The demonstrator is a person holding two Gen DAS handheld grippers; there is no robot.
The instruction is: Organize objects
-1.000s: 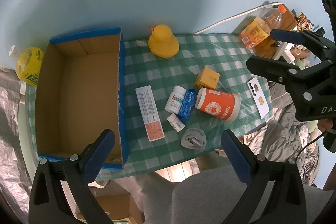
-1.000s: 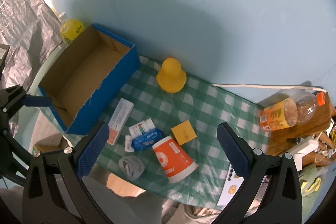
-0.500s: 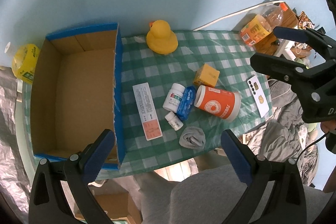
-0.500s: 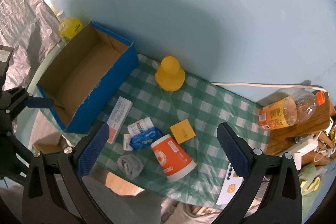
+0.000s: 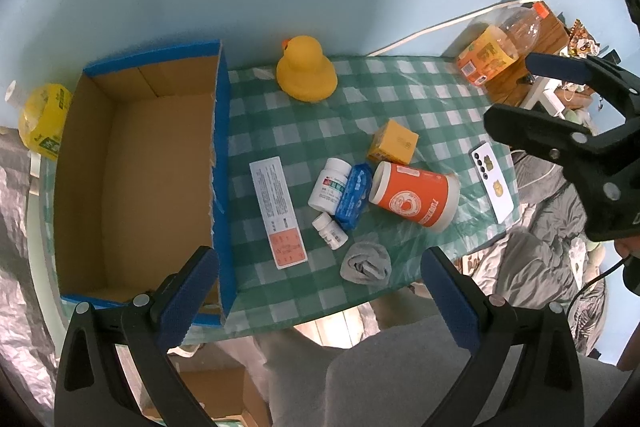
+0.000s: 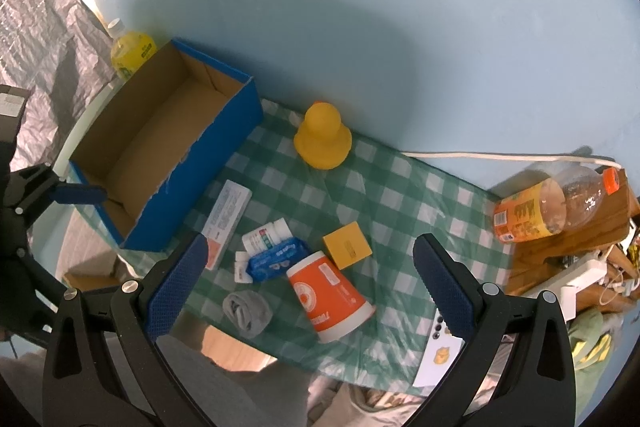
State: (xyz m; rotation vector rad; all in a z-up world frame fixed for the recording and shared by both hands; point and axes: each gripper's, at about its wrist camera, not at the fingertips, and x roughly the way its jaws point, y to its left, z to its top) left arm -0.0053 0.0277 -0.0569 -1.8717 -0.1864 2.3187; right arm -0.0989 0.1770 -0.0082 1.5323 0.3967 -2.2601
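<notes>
Both views have drifted a little over the last second, so the scene sits slightly differently in frame, yet nothing on the table [image 5: 400, 95] has shifted. Both grippers hang above the near edge with jaws spread wide and nothing between them: the left gripper [image 5: 320, 291] and the right gripper [image 6: 306, 279].

The open cardboard box [image 5: 132, 171] with blue walls stands empty at the left end of the checked cloth. To its right lie the loose things: a flat medicine carton [image 5: 278, 211], a white pill bottle [image 5: 330, 183], a smaller bottle [image 5: 330, 233], a blue tissue pack [image 5: 354, 195], an orange paper cup [image 5: 414, 199] on its side, a yellow cube [image 5: 394, 147], a rolled grey sock [image 5: 366, 263], a rubber duck [image 5: 306, 69] and a phone [image 5: 494, 187].

The carton lies nearest the box, its long axis roughly parallel to the box wall, and nearer the left gripper, which seems better placed for it.
</notes>
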